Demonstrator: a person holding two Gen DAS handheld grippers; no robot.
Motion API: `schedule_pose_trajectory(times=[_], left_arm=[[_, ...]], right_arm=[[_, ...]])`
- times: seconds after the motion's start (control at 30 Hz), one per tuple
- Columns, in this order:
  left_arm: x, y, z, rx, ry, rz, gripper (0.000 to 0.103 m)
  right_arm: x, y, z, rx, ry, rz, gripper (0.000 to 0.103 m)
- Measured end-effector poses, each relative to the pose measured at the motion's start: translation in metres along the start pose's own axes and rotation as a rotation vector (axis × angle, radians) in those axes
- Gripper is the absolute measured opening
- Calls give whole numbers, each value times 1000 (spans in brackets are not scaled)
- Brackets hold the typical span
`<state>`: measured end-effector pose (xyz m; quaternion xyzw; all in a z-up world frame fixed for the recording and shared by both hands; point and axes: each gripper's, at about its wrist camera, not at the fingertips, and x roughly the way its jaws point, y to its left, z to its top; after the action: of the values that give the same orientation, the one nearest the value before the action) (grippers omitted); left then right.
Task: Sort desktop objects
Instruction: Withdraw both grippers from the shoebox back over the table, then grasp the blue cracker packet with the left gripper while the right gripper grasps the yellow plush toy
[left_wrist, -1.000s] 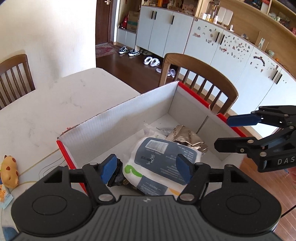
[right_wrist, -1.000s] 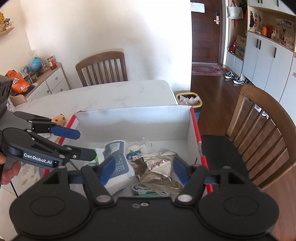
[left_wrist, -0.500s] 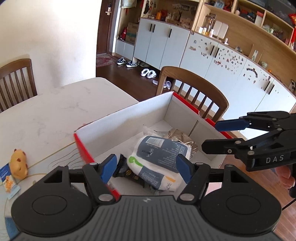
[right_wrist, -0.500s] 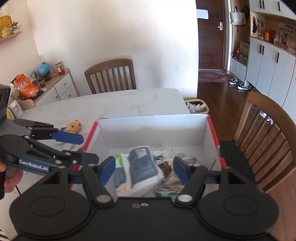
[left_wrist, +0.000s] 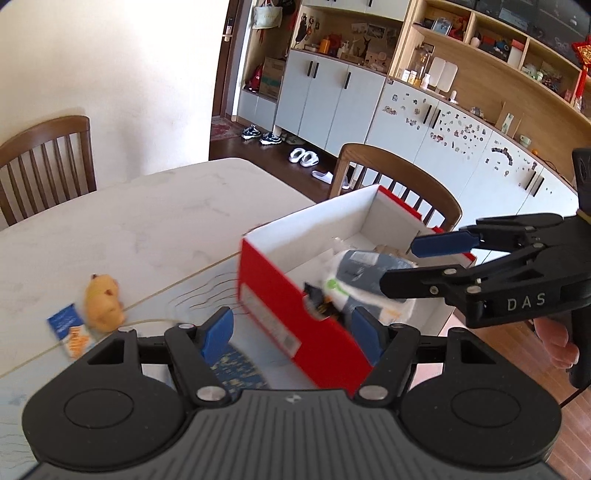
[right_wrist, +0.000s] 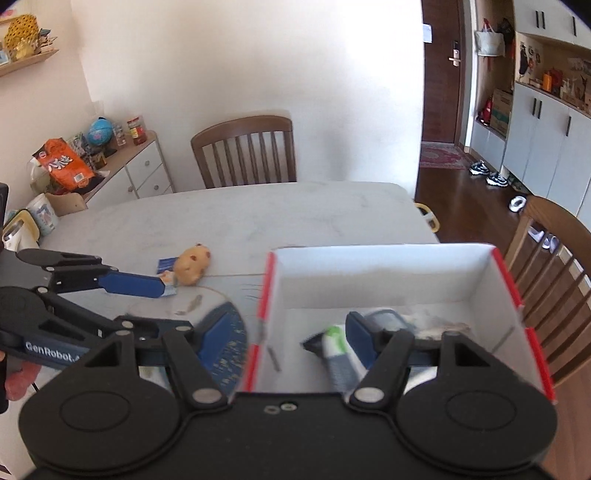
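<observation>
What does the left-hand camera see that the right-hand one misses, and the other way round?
Only the left view: the box's red outer side and the shelves of ornaments. Only the right view: a sideboard with a globe and an orange bag. Both: the box, the yellow plush toy and both open claws.

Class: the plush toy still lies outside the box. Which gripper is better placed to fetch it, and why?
Probably the left gripper: it is open and empty, on the box's side where the plush toy lies. The right gripper straddles the box wall.
</observation>
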<state>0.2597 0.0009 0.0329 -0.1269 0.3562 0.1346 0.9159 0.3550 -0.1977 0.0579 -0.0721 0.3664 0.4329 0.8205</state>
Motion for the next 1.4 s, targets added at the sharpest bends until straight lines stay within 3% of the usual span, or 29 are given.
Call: schedule_pose_trajectory(times=[0.2,0.5,0.7,1.07,1.4], left_arm=[[-20,28,-13,14,-15,30,80],[-34,76,-31,-32,-20,89,84],[-34,102,-41,-62,-32,107,101],[-20,141,-50,-76,-55,160,103],[9,171,-56,-17,-44,141,103]], right_arm=[[15,35,9,-6,-15,-3,69],[47,76,19,-29,-11,13,70],[67,96,27,-62,-1,29,74],[103,112,34,-60,12,39,83],[143,119,42,-66,38,39,83]])
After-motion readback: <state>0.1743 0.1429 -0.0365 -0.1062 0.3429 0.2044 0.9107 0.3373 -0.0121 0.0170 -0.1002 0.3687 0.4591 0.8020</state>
